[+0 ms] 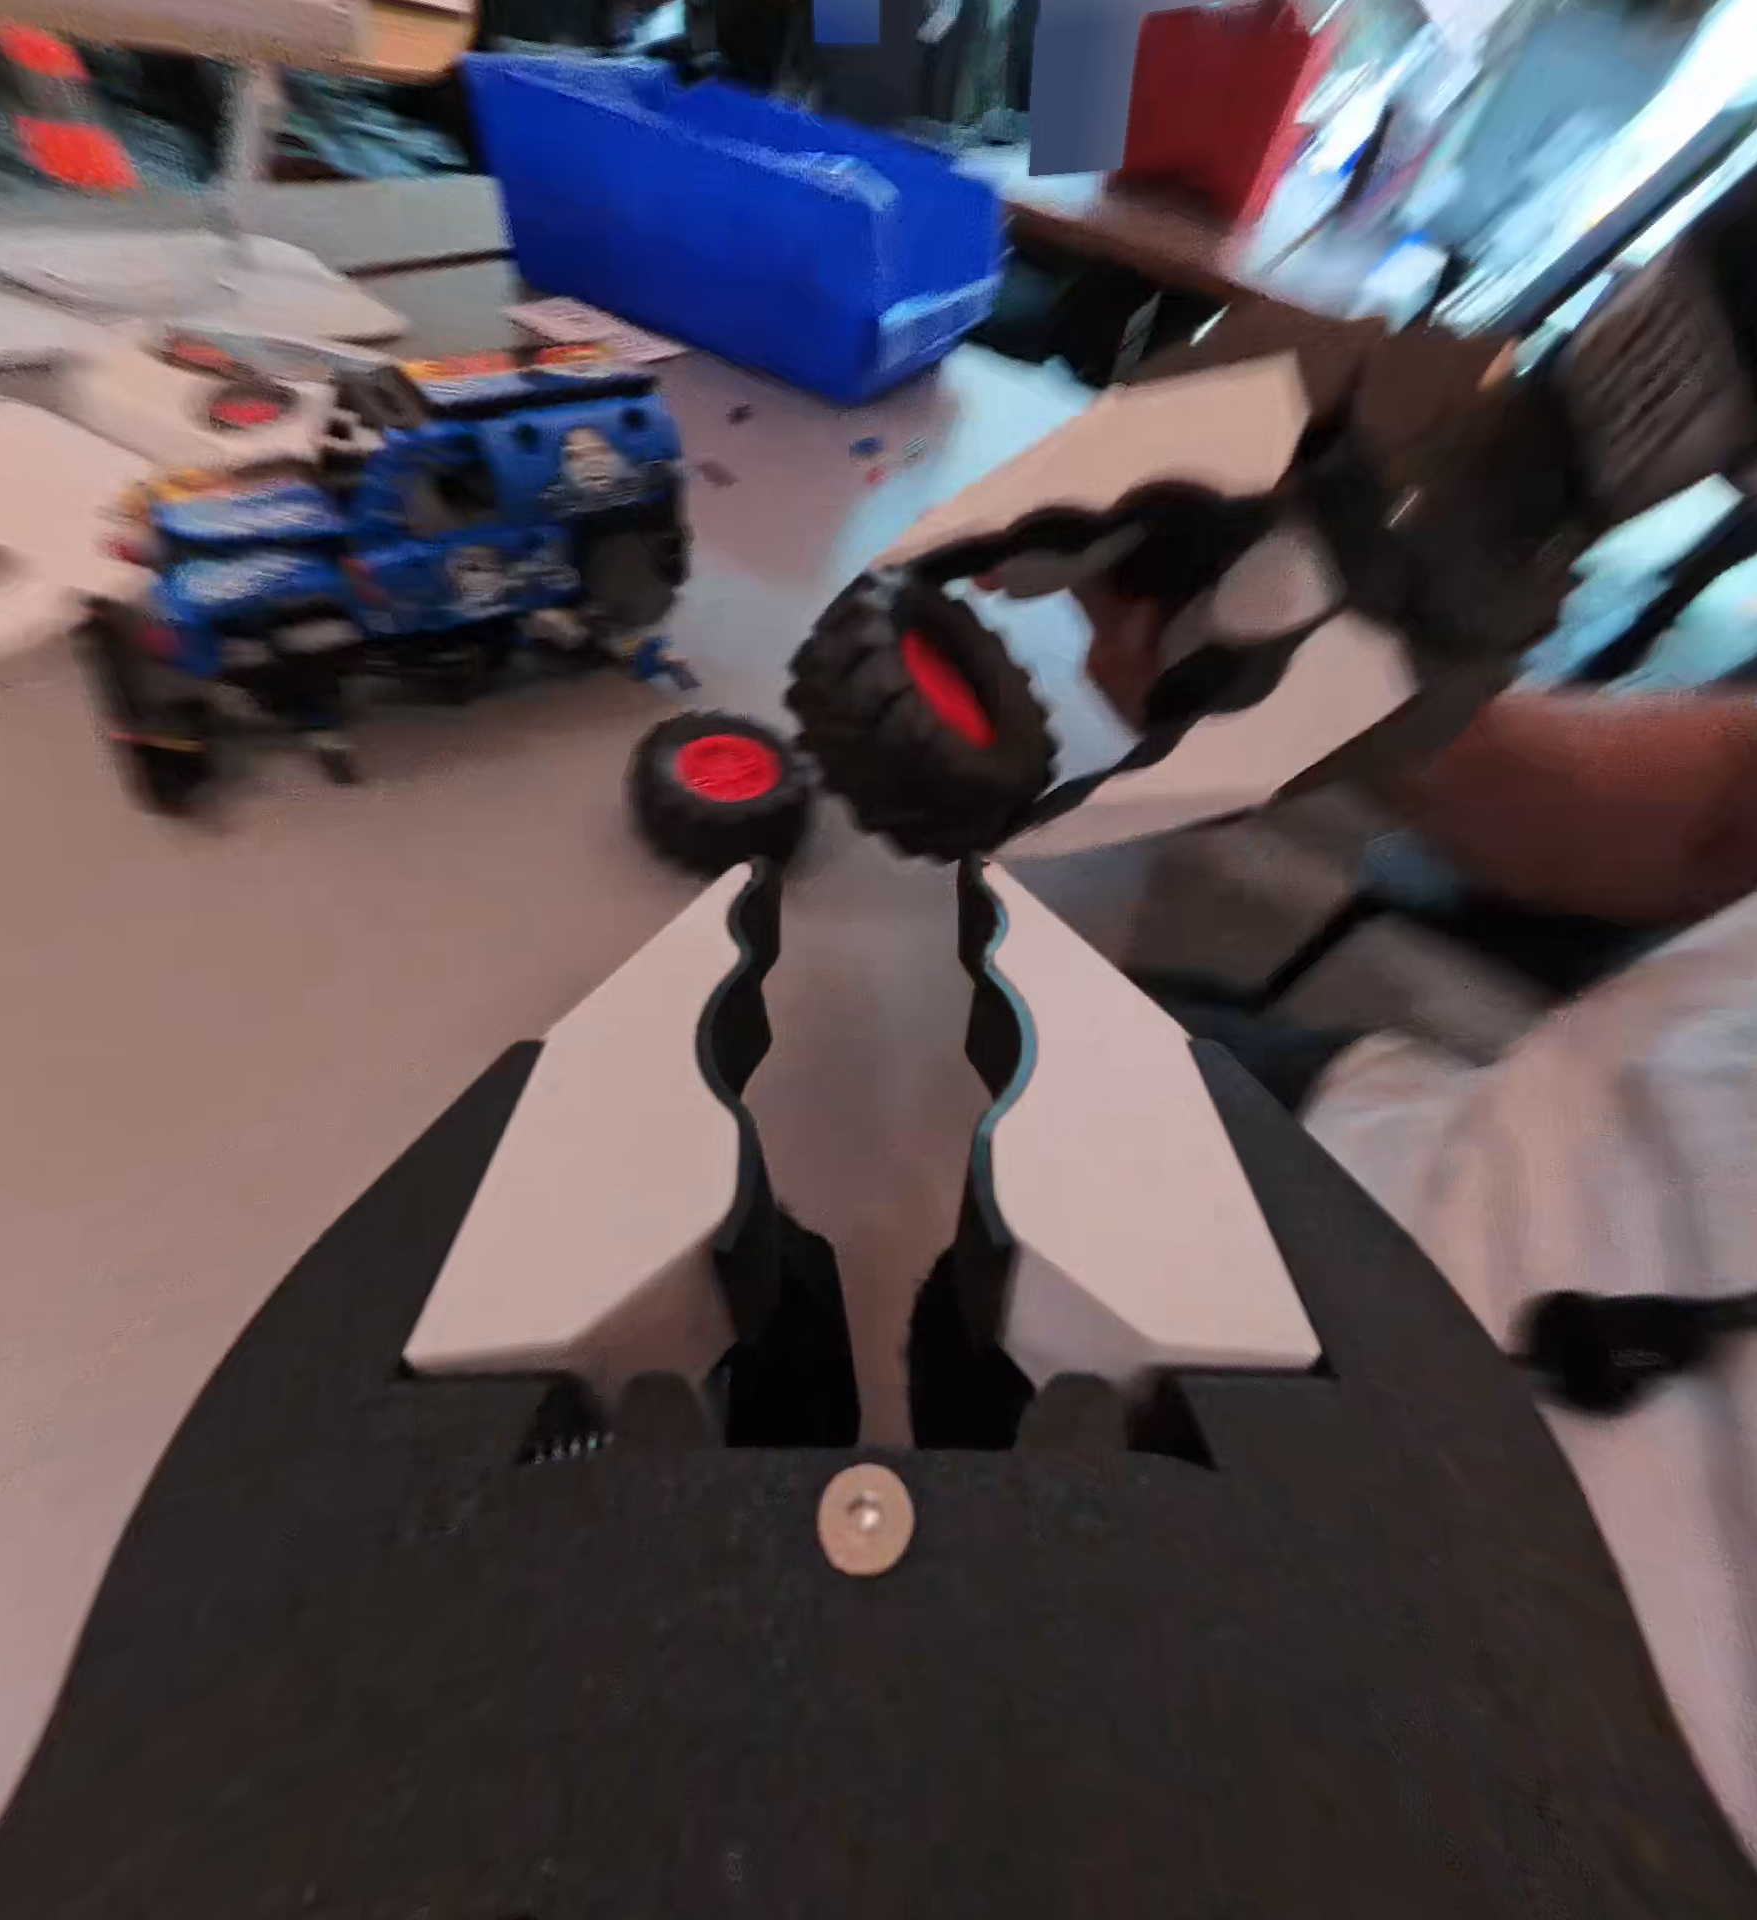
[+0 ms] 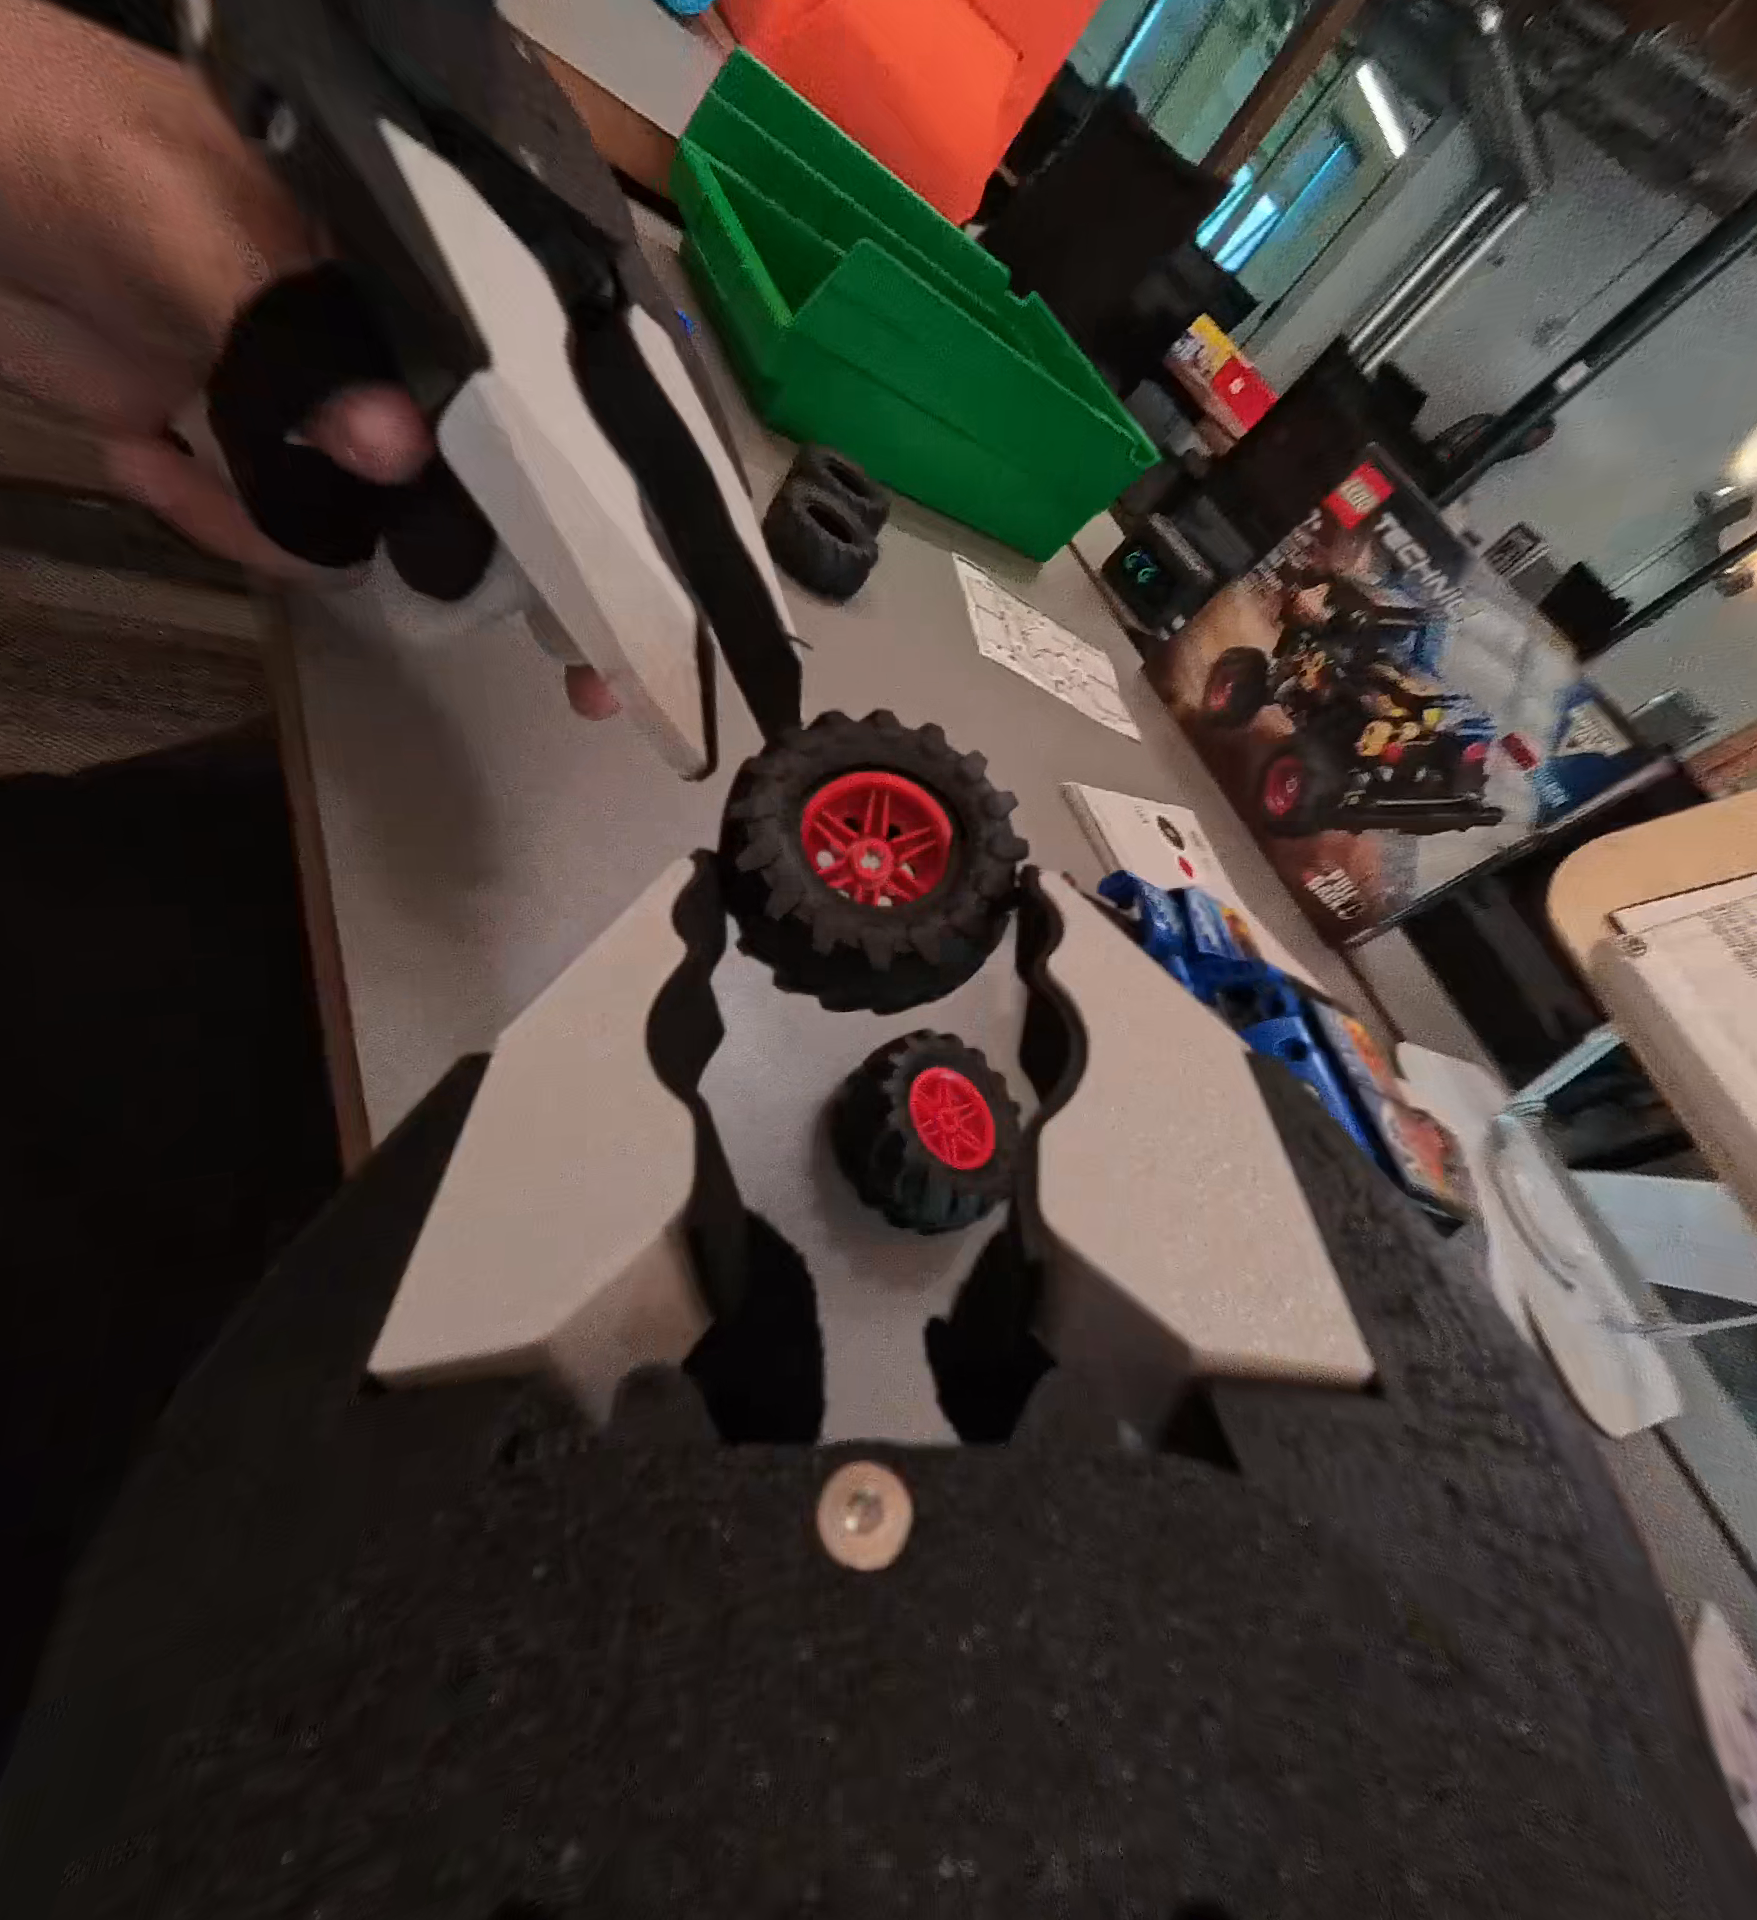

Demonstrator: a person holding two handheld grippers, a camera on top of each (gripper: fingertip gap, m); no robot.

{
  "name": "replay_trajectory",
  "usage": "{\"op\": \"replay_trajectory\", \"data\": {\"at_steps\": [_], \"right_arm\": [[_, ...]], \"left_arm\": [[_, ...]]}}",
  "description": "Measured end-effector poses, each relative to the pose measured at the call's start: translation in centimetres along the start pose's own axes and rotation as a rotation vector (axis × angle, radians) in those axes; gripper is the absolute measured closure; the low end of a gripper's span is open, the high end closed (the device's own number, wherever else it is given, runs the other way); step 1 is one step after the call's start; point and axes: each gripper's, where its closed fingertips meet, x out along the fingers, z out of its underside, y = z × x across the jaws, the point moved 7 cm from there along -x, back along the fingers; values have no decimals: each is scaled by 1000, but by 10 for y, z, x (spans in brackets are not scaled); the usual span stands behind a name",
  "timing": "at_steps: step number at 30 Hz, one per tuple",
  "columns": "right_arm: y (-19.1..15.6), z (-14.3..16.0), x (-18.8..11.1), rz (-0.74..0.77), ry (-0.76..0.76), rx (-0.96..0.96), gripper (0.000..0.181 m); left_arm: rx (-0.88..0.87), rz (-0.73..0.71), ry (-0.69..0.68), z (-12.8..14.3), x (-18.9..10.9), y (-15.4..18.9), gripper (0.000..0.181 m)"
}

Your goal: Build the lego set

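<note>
Wheel [image 2: 869, 857] with the red hub sits right between the tips of the right gripper [image 2: 863, 883], dead centre of the right wrist view, and the jaws look clenched on its tread from both sides. It's held up off the tabletop [image 2: 500, 831]. The hub faces back toward that camera, so its axle line runs roughly along the gripper's fingers, and the short fat tyre lies crosswise between them.

Lower in that same frame, seen through the gap between the fingers, a second wheel [image 2: 931, 1127] rests on the tabletop, hub also turned toward the camera and a bit right.

From the left wrist view, the left gripper [image 1: 869, 868] is parted with nothing in it, tips just below the held wheel [image 1: 921, 717] and just beside the loose wheel [image 1: 718, 784] at centre frame. So the left one is nearer the spare, I'd say.

Further off, the blue truck [image 1: 406, 540] sits upper left of the left view, well apart from both wheels, its long axis running left to right across the frame. It's blurry, so I can't tell which axle is bare. My guess is the held wheel has to travel over there and get its axle line turned square to the truck's side.

Beyond that there's a blue bin [image 1: 739, 218] at top centre.
</note>
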Motion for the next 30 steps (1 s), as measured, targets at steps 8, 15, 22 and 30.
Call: {"op": "replay_trajectory", "data": {"at_steps": [8, 15, 22, 30], "right_arm": [[-19, -8, 2, 142, 5, -165, 125], [-11, 1, -2, -59, 46, 160, 122], [17, 11, 3, -610, 232, 1129, 122], [24, 24, 5, -829, 199, 1487, 142]], "left_arm": [[-243, 111, 107, -4, 18, 0, 150], [-231, 69, 197, -10, 5, -7, 154], [678, -301, 156, -9, 4, 23, 154], [1750, -583, 49, 9, 27, 51, 154]]}}
